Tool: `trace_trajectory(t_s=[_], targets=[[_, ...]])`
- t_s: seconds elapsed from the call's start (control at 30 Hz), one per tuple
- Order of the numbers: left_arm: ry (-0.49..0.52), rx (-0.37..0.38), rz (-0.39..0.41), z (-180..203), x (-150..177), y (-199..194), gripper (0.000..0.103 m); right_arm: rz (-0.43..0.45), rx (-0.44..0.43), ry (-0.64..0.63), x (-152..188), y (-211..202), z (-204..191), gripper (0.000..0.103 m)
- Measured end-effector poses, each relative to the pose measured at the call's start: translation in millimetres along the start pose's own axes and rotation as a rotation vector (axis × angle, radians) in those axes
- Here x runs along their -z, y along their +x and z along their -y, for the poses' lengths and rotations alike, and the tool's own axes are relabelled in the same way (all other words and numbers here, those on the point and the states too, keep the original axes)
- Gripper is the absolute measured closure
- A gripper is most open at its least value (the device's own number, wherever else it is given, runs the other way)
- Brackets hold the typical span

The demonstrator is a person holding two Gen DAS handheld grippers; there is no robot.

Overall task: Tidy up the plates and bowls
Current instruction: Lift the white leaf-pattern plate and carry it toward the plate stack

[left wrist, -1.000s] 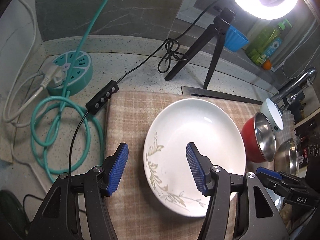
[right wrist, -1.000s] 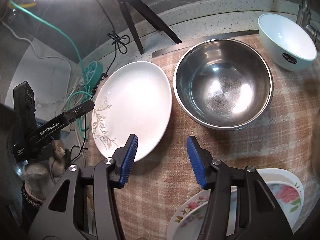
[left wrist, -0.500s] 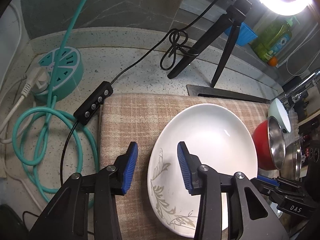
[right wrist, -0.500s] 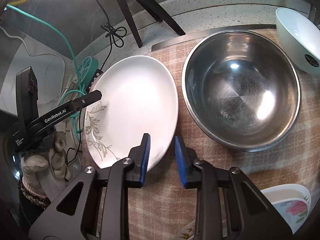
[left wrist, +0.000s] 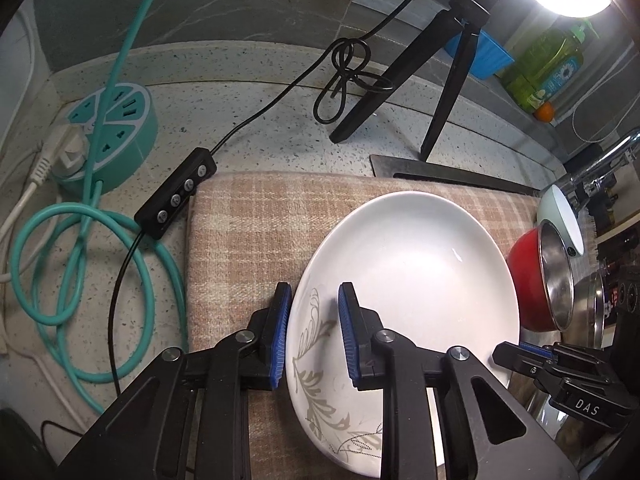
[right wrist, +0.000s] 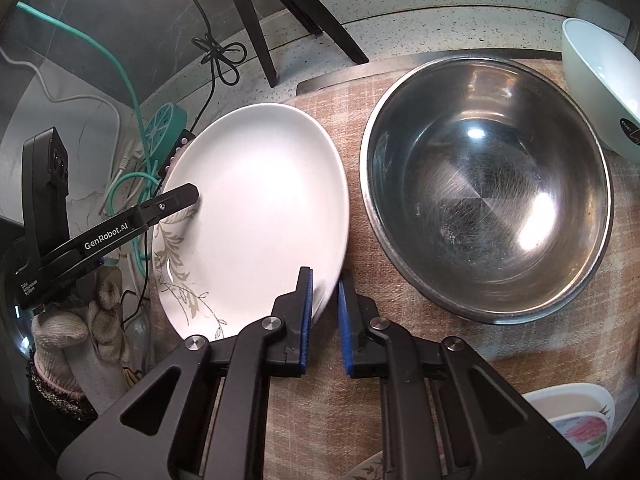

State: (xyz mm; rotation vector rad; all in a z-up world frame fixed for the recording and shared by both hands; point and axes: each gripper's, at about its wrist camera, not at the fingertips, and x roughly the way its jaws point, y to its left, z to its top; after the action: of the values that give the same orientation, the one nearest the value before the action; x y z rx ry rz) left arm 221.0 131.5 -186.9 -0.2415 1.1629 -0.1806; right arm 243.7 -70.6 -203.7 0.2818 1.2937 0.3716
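A white oval plate (left wrist: 412,276) with a leaf pattern lies on the checked cloth (left wrist: 248,236). My left gripper (left wrist: 312,320) is shut on the plate's left rim, one jaw on either side of it. My right gripper (right wrist: 324,300) is shut on the plate's (right wrist: 256,216) right rim. The left gripper also shows in the right wrist view (right wrist: 188,196) at the plate's far edge. A large steel bowl (right wrist: 484,184) stands right of the plate. A white bowl (right wrist: 600,88) stands behind it.
A red bowl (left wrist: 536,280) with steel lining and a white bowl (left wrist: 560,216) stand right of the plate. Flowered plates (right wrist: 576,420) lie at the front right. A tripod (left wrist: 432,80), black cable with switch (left wrist: 176,196) and teal power strip (left wrist: 112,132) occupy the counter.
Both grippers moved in onto the white plate's opposite rims and closed on them from wide open.
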Motion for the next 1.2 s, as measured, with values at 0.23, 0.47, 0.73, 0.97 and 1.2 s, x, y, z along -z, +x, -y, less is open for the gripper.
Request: trace_trajectory(t_s=[0.23,0.47,0.73,0.97,1.2], targets=[[-0.028,-0.002,0.011,-2.1,13.6,-11.7,0.081,-0.008,-0.013,-0.026,5.8,-1.5,-3.3,0.091],[-0.063,-0.001,0.036,-2.5,33.1,-29.1,0.081,-0.016,-0.025,-0.064,13.3,-3.8,-8.8,0.091],[-0.083,-0.008,0.069,7.8,55.9,-51.9,0.081,0.0,-0.041,-0.101,29.3,-21.6,-11.2,0.091],[-0.104,0.015,0.11,22.8,68.3,-73.7,0.081,0.023,-0.068,-0.139,44.1,-53.1,-4.7,0.091],[-0.091,0.03,0.147,51.0,83.8,-91.6,0.081,0.039,-0.083,-0.164,58.4,-82.2,12.7,0.091]])
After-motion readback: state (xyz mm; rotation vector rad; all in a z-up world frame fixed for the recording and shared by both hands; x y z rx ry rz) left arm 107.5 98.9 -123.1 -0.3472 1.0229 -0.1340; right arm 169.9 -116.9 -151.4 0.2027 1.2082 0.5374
